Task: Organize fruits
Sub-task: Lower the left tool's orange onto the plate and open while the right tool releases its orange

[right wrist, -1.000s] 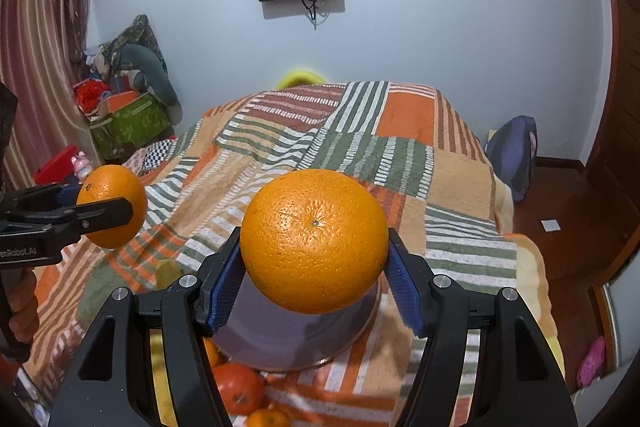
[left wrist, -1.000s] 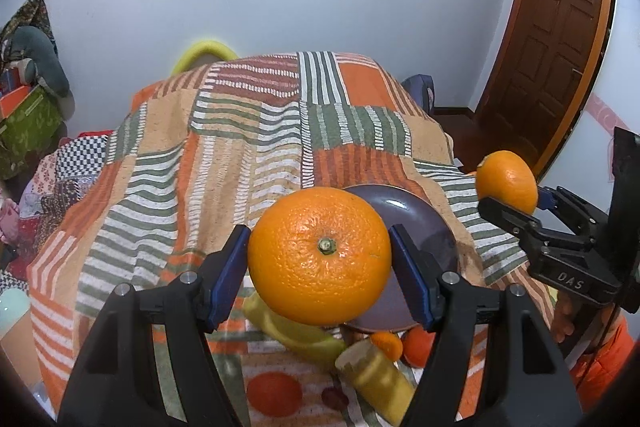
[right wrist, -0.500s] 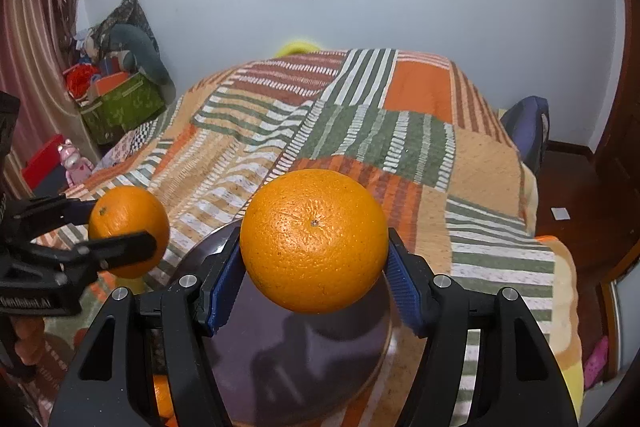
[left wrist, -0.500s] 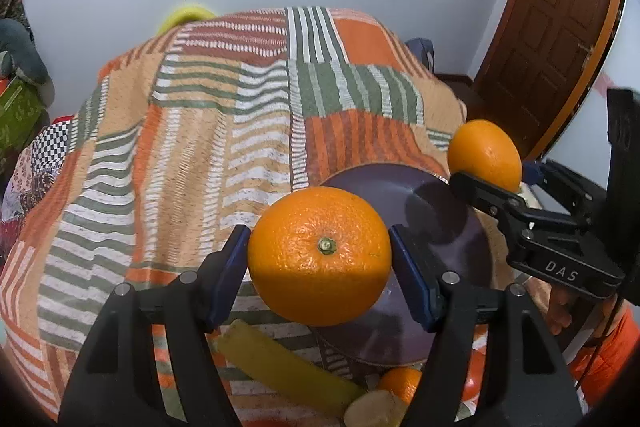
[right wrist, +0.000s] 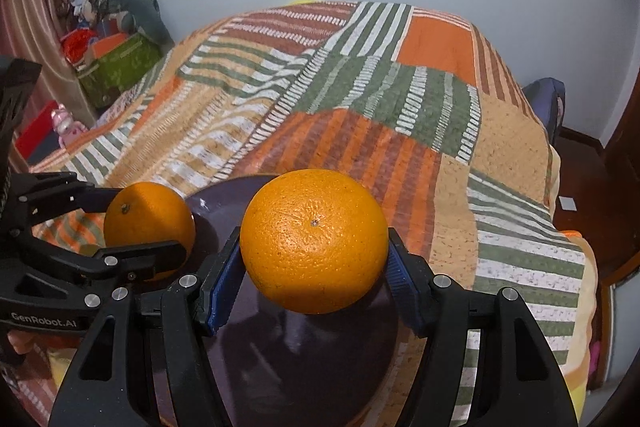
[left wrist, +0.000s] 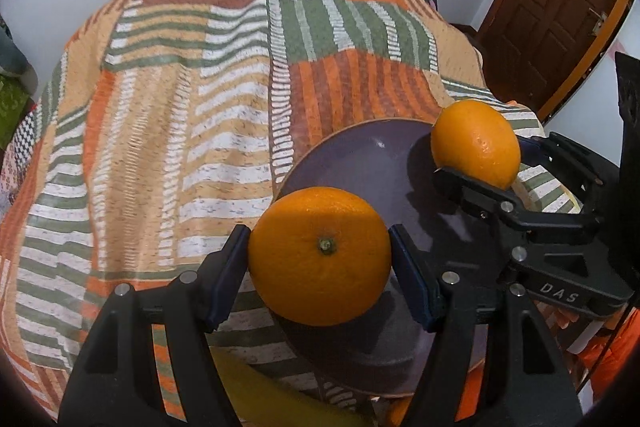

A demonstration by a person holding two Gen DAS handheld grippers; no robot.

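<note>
Left fingers point(left wrist: 226, 279) pinch one orange point(left wrist: 320, 255) across its sides, stem end facing the camera; the blue pads sit flush on the peel. Right fingers point(right wrist: 224, 287) pinch a second orange point(right wrist: 314, 241) the same way. The left gripper point(left wrist: 319, 281) and right gripper point(right wrist: 313, 281) both hang over the dark purple plate point(left wrist: 360, 163), which sits on the striped bedspread point(left wrist: 180, 107). Left orange is above the plate's near-left rim, right orange above its far-right side. Can't tell if either touches the plate; looks like both are just above it.

Risks, my read:
- Left orange sits close to the rim. Let go there and it likely rolls off onto the bedspread.
- The plate rests on soft bedding, so it may tip or rock if a fruit lands off-centre.
- Round fruit on a shallow plate: releasing from height means bounce and roll. The two oranges could also knock each other out.
- The two grippers are near each other over the plate, so opening both at once risks a clash.

Around the plate: a yellow fruit, probably a banana point(left wrist: 280, 399), lies just by its near edge under the left gripper, and small orange fruit bits show at the bottom edge, mostly hidden. Nothing lies on the plate itself from what shows. A door stands beyond the plate to the right, with boxes and clutter well off to the left.
</note>
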